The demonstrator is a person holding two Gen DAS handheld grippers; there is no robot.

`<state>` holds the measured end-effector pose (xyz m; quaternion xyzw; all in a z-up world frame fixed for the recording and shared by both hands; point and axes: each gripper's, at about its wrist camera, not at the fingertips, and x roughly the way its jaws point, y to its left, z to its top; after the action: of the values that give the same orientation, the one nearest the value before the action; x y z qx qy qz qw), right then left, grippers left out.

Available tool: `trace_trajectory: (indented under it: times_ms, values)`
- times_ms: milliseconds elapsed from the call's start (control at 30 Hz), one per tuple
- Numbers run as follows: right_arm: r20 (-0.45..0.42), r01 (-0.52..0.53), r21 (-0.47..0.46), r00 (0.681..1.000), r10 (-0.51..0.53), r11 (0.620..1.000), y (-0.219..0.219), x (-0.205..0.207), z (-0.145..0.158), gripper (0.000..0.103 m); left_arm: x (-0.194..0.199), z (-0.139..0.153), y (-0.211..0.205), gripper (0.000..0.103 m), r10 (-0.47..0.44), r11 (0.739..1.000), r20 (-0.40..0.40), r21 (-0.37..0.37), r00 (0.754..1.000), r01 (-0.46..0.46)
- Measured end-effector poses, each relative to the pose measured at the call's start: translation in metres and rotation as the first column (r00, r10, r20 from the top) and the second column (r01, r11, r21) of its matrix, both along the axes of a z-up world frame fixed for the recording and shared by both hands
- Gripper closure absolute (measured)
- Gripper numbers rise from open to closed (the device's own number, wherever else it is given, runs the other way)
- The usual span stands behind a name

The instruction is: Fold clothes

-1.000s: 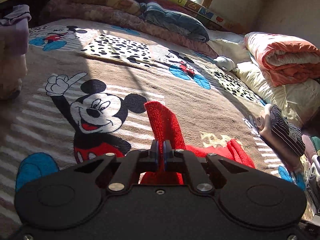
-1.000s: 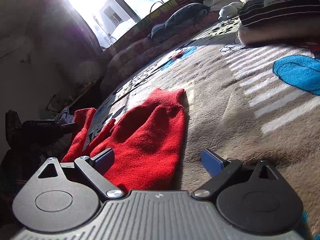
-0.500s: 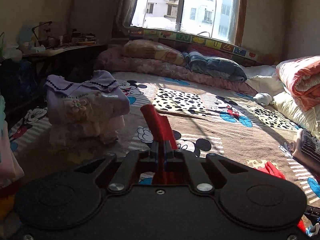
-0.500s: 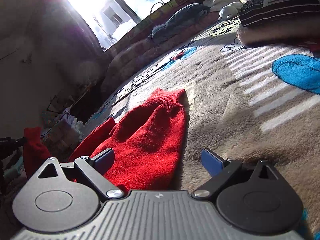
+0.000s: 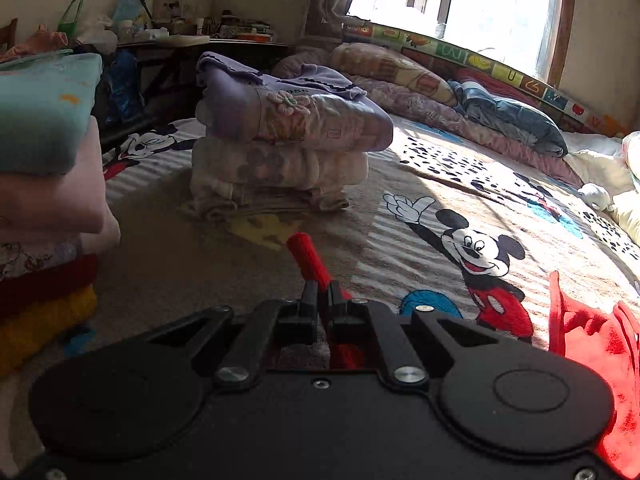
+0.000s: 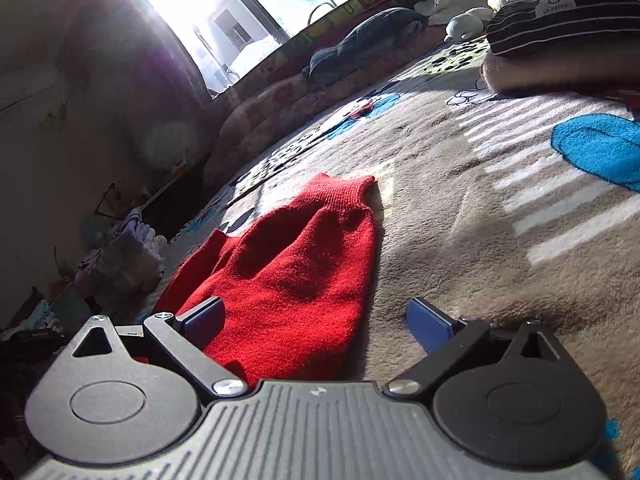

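Red sweater: a knitted red garment (image 6: 296, 276) spread on the bed, one sleeve with its ribbed cuff stretched flat away from the right wrist camera, the other sleeve trailing off to the left.
Left tongs: (image 5: 323, 300) closed tight on a red cuff (image 5: 306, 254), which pokes up and forward from between the black fingers, clear of the blanket!
Right tongs: (image 6: 316, 322) wide apart, blue pads showing; the left pad (image 6: 204, 316) sits right at the sweater's edge, the other over bare blanket, nothing gripped.
Rest of the sweater: a bunched red heap (image 5: 592, 344) low on the right edge of the left wrist view.
Bed: covered by a cartoon-mouse blanket (image 5: 400, 216), half in sun, half in shade.
Folded stack, middle: lilac and cream clothes (image 5: 280, 148) piled up well ahead of the left tongs.
Folded stack, left edge: teal, pink, red and yellow layers (image 5: 44, 208), close to that camera.
Striped pile: a dark striped garment (image 6: 560, 20) on a pinkish fold, far right in the right wrist view.
Backdrop: bright window (image 5: 460, 4), pillows and bedding along the sill.
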<state>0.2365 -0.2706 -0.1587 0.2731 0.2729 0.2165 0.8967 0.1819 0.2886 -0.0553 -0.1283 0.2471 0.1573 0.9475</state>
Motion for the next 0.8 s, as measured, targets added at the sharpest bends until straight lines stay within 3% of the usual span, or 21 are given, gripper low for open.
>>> trace_trajectory:
  times_ms: [100, 167, 200, 267, 333, 367, 433, 533, 667, 800]
  values:
    - [0.004, -0.006, -0.009, 1.0, 0.006, 1.0, 0.002, 0.0, 0.0, 0.004, 0.006, -0.01, 0.012, 0.1, 0.033, 0.999, 0.013, 0.002, 0.999, -0.033]
    - [0.006, -0.007, -0.013, 1.0, 0.007, 1.0, 0.002, 0.0, 0.0, 0.003, 0.016, -0.024, 0.021, 0.099, 0.067, 0.997, -0.09, -0.022, 0.994, -0.069]
    - [0.006, -0.008, -0.014, 1.0, 0.008, 1.0, 0.003, 0.0, 0.0, 0.003, 0.014, -0.027, 0.022, 0.099, 0.061, 0.997, -0.097, -0.043, 0.993, -0.065]
    - [0.008, -0.01, -0.016, 1.0, 0.01, 1.0, 0.003, 0.0, 0.0, 0.003, 0.011, -0.029, 0.024, 0.088, 0.043, 0.993, -0.083, -0.102, 0.996, -0.052]
    - [0.012, -0.013, -0.022, 1.0, 0.013, 1.0, 0.004, 0.0, 0.0, 0.002, 0.008, -0.03, 0.027, 0.061, 0.03, 0.983, -0.049, -0.18, 0.998, -0.038]
    - [0.014, -0.014, -0.023, 1.0, 0.014, 1.0, 0.004, 0.0, 0.0, 0.001, 0.009, -0.03, 0.033, 0.057, 0.039, 0.969, -0.026, -0.244, 0.999, -0.044]
    - [0.015, -0.014, -0.023, 1.0, 0.014, 1.0, 0.004, -0.001, 0.0, 0.001, 0.013, -0.031, 0.043, 0.056, 0.06, 0.939, 0.0, -0.34, 0.998, -0.057]
    - [0.017, -0.015, -0.024, 1.0, 0.015, 1.0, 0.004, -0.001, 0.0, 0.001, 0.027, -0.029, 0.049, 0.055, 0.066, 0.916, -0.01, -0.395, 0.998, -0.064]
    - [0.018, -0.016, -0.027, 1.0, 0.016, 1.0, 0.004, 0.0, 0.0, 0.001, 0.029, -0.021, 0.04, 0.055, 0.019, 0.902, 0.023, -0.432, 1.0, -0.007]
    - [0.019, -0.016, -0.028, 1.0, 0.017, 0.999, 0.004, -0.001, 0.0, 0.001, 0.031, -0.022, 0.022, 0.057, -0.015, 0.928, -0.034, -0.374, 0.999, 0.001]
